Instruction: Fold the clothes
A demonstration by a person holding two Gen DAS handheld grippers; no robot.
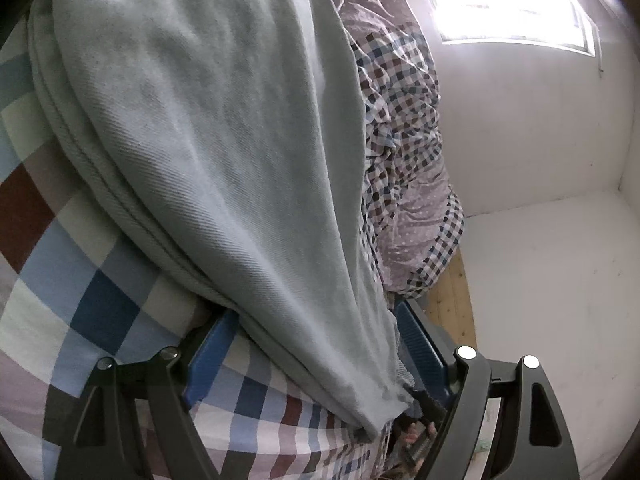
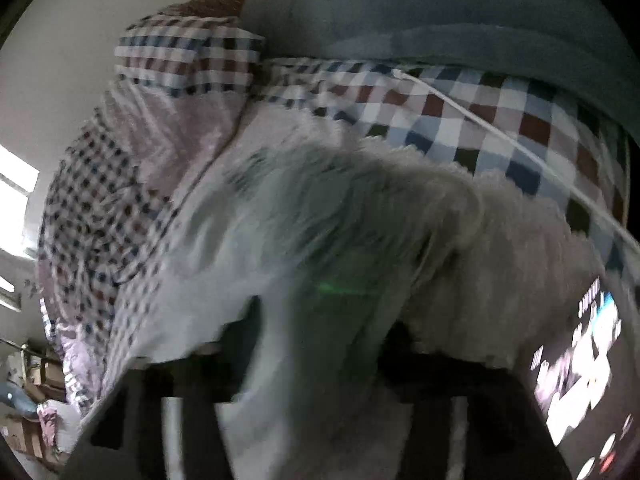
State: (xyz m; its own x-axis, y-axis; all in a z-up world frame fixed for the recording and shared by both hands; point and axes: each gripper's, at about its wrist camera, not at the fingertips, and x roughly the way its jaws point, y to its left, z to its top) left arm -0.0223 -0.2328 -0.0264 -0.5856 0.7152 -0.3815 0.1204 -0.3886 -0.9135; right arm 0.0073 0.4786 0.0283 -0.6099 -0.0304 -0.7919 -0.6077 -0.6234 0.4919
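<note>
The left gripper stood wide apart over the checked bed sheet, a tail of the pale green garment lying loose between its blue pads, unclamped. The right gripper was blurred; the same cloth draped through it, but whether it pinched could not be told. Judged: folding barely begun, garment lay unsquared beside the bunched quilt.
</note>
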